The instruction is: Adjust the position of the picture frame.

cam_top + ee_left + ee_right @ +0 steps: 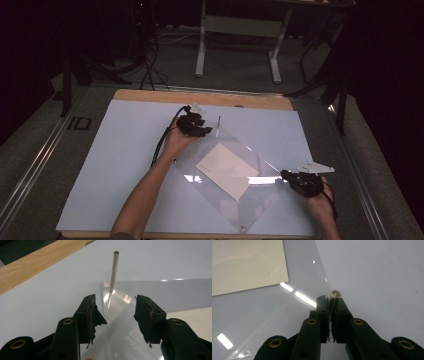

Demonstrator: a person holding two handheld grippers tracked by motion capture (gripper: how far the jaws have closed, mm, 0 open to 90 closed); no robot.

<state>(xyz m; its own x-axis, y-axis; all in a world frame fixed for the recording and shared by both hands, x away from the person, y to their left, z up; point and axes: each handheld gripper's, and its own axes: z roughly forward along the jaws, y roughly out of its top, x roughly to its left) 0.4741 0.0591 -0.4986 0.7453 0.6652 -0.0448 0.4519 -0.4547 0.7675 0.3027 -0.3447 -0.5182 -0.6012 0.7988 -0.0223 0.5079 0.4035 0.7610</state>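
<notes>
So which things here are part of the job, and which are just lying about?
In the job:
- clear sheet, right corner clamped in the right hand-held gripper
- paper under the sheet
- metal pin standing at the sheet's far corner, ahead of the open left hand-held gripper
- white board under it all

Lying about:
- desk frame on the floor behind

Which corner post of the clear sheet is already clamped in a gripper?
The post at the clear sheet's right corner: the right gripper is shut on it. The far post stands free ahead of the open left gripper.
</notes>
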